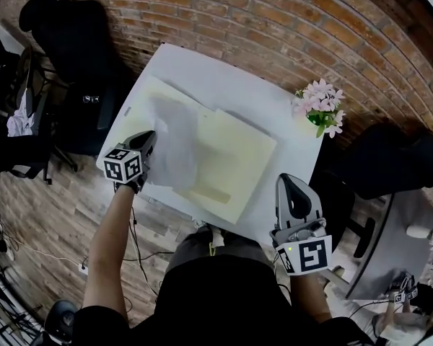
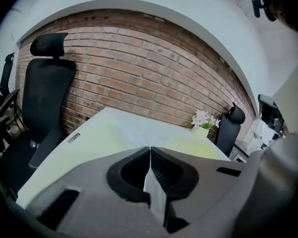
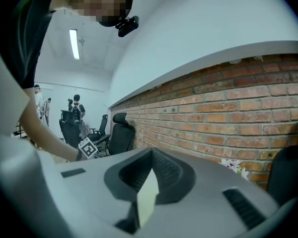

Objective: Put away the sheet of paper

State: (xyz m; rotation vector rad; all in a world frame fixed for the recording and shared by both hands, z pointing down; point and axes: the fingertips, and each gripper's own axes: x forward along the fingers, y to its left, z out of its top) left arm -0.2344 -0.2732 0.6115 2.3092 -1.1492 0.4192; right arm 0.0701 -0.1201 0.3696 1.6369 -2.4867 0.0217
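A pale yellow folder (image 1: 231,157) lies open on the white table (image 1: 202,67). Over its left half a thin white sheet of paper (image 1: 175,146) is lifted and blurred. My left gripper (image 1: 151,138) is shut on the sheet's left edge. In the left gripper view the jaws (image 2: 150,148) meet at the tip with a white strip of the sheet pinched between them. My right gripper (image 1: 289,184) hovers off the table's front right corner, apart from the folder. Its jaws (image 3: 151,151) meet at the tip. A pale sliver shows low between them, and I cannot tell what it is.
A pot of pink flowers (image 1: 319,107) stands at the table's far right corner. One black office chair (image 1: 72,42) stands left of the table, and another (image 1: 397,161) is at the right. A brick wall runs behind. Cables lie on the wooden floor at the left.
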